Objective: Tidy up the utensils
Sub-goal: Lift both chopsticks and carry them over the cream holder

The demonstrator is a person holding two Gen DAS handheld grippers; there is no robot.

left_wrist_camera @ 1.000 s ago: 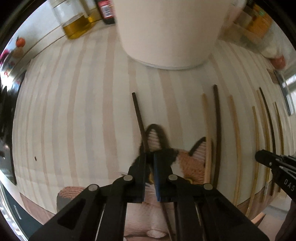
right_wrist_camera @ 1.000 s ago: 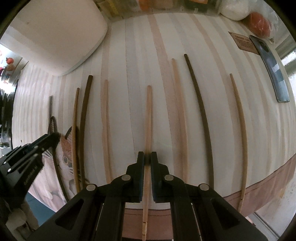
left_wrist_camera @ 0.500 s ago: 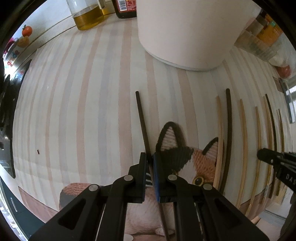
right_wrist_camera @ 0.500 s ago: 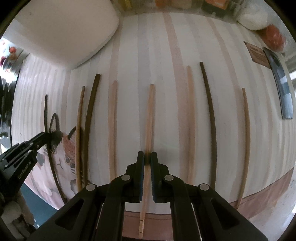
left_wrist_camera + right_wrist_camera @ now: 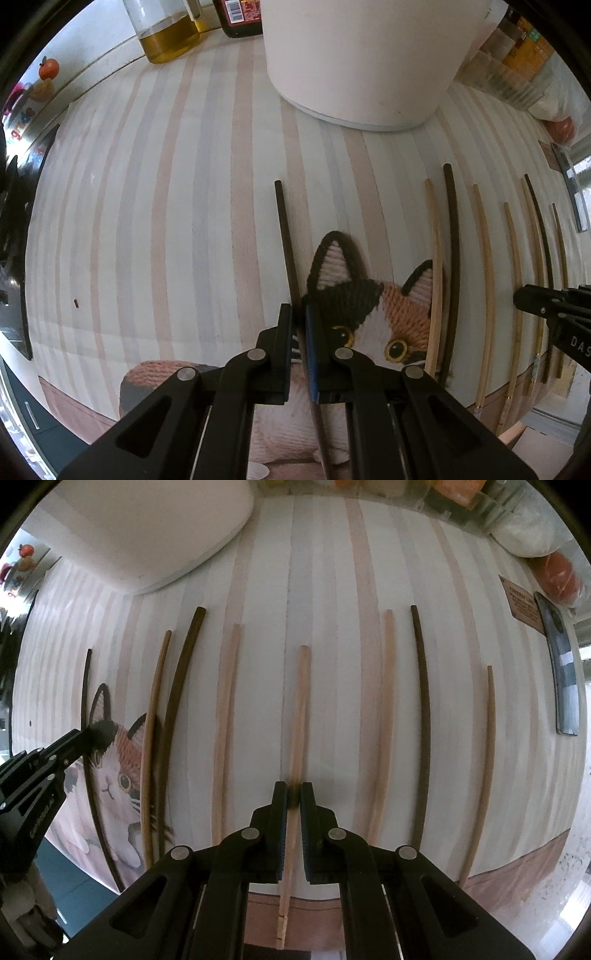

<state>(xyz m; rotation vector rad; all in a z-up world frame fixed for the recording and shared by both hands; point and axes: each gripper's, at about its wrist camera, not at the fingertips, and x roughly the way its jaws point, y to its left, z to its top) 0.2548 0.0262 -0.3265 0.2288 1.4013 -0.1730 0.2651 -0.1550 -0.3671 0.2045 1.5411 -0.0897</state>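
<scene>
left tool (image 5: 298, 316) clamps a dark chopstick (image 5: 285, 236) beside the cat mat (image 5: 373, 314); right tool (image 5: 294, 794) clamps a light chopstick (image 5: 300, 716)

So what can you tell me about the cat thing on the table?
The cat mat looks knitted or woven from yarn, shaped like a calico cat: black-edged ears with pale pink insides, orange, black and white patches, yellow eyes, whiskers. It lies flat on the striped tablecloth at the near edge. A dark chopstick, gripped by the left gripper, crosses its left side. A light chopstick and another dark one lie across its right side.
</scene>
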